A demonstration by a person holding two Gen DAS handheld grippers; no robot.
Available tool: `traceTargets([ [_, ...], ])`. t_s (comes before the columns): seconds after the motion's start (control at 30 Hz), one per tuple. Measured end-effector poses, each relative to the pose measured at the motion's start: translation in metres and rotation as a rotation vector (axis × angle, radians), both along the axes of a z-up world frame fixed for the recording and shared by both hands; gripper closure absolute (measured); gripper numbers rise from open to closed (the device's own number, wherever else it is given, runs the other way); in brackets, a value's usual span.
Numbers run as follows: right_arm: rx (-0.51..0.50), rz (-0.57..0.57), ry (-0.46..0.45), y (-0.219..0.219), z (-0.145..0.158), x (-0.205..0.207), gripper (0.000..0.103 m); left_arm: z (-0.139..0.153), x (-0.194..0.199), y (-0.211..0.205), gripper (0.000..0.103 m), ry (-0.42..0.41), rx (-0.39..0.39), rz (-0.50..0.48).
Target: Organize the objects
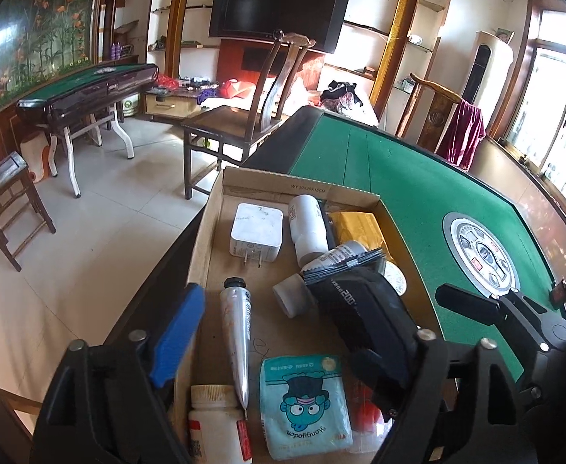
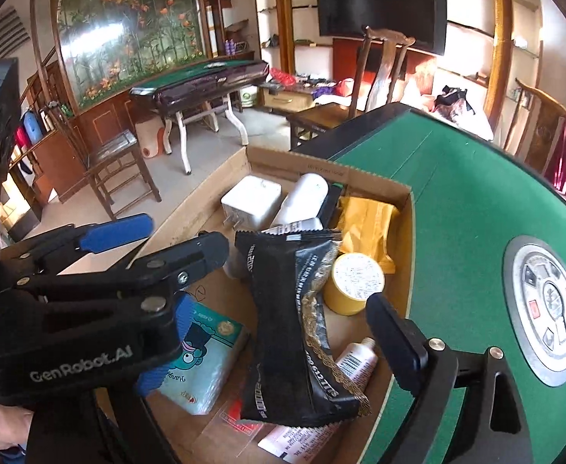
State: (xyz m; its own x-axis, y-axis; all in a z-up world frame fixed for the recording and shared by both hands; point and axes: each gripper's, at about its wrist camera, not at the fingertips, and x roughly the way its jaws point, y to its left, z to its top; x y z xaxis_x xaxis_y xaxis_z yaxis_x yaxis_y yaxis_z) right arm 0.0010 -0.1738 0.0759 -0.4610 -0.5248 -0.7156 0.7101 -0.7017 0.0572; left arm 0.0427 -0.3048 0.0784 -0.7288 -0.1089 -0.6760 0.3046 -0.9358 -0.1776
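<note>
While I watch through the left wrist camera, the left tongs (image 1: 302, 321) gape wide over the cardboard box (image 1: 211, 212), which sits at the 9 o'clock edge of the green bench (image 1: 418, 193). At 7 o'clock a white pill bottle (image 1: 213, 417) is cut off by the frame, so I cannot read its label. Just to its 12 o'clock lies a silver tube (image 1: 236, 332), cap pointing away from me. A white plug adapter (image 1: 255, 232) rests at the box's far end, prongs toward me. At 6 o'clock is a pale blue tissue pack (image 1: 306, 406) with a cartoon face. Beside the adapter lies a white bottle (image 1: 308, 228), its near end buried under other things. A black packet (image 1: 360, 309) slants across the middle and hides most of something red at 5 o'clock, which I cannot identify. Its near end meets the right-hand finger of the left tongs; whether they truly touch, I cannot tell.

From the right wrist camera, the right tongs (image 2: 279, 305) are also spread wide, either side of the packet and gripping nothing; their blue-padded finger is largely hidden behind the left tongs. A yellow roll (image 2: 354, 282) stands at 1 o'clock of the packet.
</note>
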Motion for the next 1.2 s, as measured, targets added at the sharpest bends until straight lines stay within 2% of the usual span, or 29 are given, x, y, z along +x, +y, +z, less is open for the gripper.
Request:
traceTargets([
  [0.13, -0.011, -0.022, 0.027, 0.014, 0.004, 0.008, 0.008, 0.009, 0.017, 0.007, 0.008, 0.037, -0.023, 0.028],
  [0.3, -0.051, -0.048, 0.066, 0.037, 0.007, 0.029, 0.000, 0.015, 0.046, 0.024, 0.001, 0.077, -0.073, 0.110],
  [0.43, -0.122, -0.070, 0.093, 0.057, 0.007, 0.049, 0.000, 0.018, 0.068, 0.045, 0.000, 0.120, -0.136, 0.163],
  [0.63, -0.188, -0.068, 0.174, 0.082, 0.006, 0.076, 0.000, 0.018, 0.095, 0.066, 0.000, 0.148, -0.171, 0.180],
  [0.7, -0.186, -0.067, 0.207, 0.086, 0.005, 0.081, 0.000, 0.019, 0.105, 0.069, 0.000, 0.164, -0.200, 0.220],
  [0.8, -0.212, -0.066, 0.206, 0.092, 0.005, 0.083, 0.000, 0.021, 0.112, 0.076, 0.000, 0.153, -0.280, 0.340],
  [0.97, -0.231, -0.063, 0.220, 0.098, 0.004, 0.087, 0.000, 0.019, 0.119, 0.069, 0.000, 0.166, -0.222, 0.353],
  [1.1, -0.223, -0.044, 0.233, 0.095, -0.002, 0.093, 0.000, 0.014, 0.118, 0.067, 0.000, 0.132, -0.286, 0.384],
  [1.2, -0.215, -0.034, 0.235, 0.093, -0.003, 0.094, 0.000, 0.012, 0.120, 0.067, 0.000, 0.143, -0.295, 0.366],
])
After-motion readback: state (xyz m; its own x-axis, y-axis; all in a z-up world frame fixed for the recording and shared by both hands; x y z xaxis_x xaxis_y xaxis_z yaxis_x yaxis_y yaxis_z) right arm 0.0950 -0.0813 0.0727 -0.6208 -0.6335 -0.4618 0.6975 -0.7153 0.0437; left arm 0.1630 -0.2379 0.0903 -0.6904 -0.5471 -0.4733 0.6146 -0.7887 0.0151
